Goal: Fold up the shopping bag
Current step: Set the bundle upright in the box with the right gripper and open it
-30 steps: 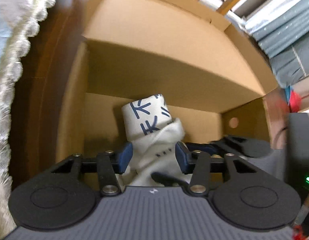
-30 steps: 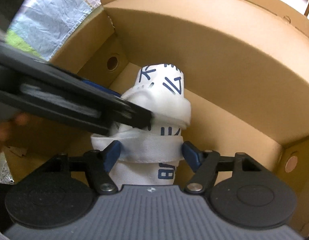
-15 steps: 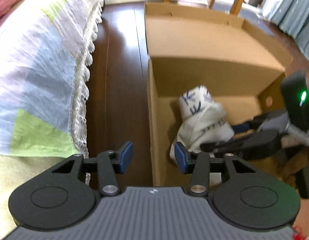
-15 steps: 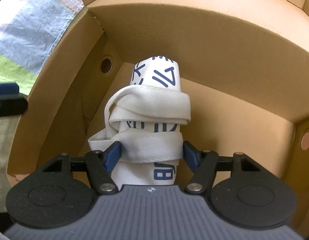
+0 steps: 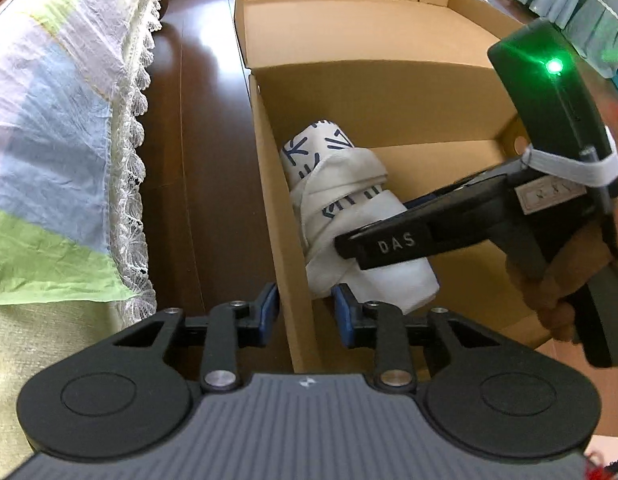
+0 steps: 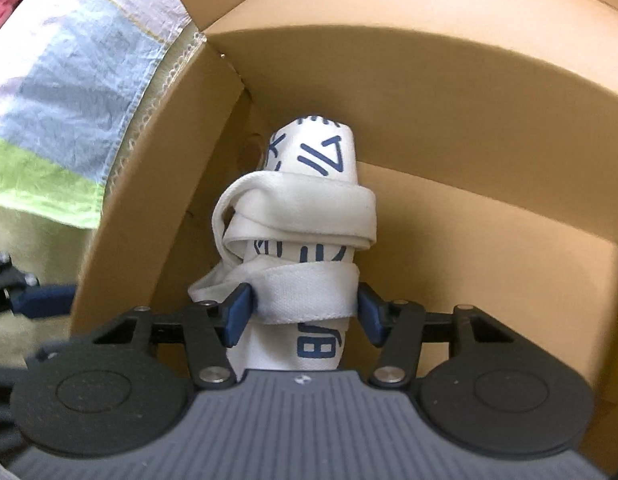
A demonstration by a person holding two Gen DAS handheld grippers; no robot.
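The white shopping bag (image 5: pixel 337 184) with blue print is rolled into a bundle with its straps wound around it. It lies in the cardboard box (image 5: pixel 277 184) against the left wall. My left gripper (image 5: pixel 305 312) hovers over that wall, which runs between its closing jaws without touching them. My right gripper (image 6: pixel 305 312) points down at the bag (image 6: pixel 309 208). Its jaws are closing with the roll between them. The pads sit at the roll's sides and I see no squeeze. From the left wrist, the right gripper (image 5: pixel 349 244) lies across the roll.
A patchwork bedspread (image 5: pixel 61 140) with a lace edge hangs at the left. A strip of dark wood floor (image 5: pixel 197 140) separates it from the box. The box's lid flap (image 5: pixel 349 20) stands open at the far side. A hand (image 5: pixel 569 280) holds the right gripper's handle.
My left gripper has drawn back out of the box to its left wall, off the bag, and its jaws have narrowed. The right gripper's jaws have narrowed around the roll.
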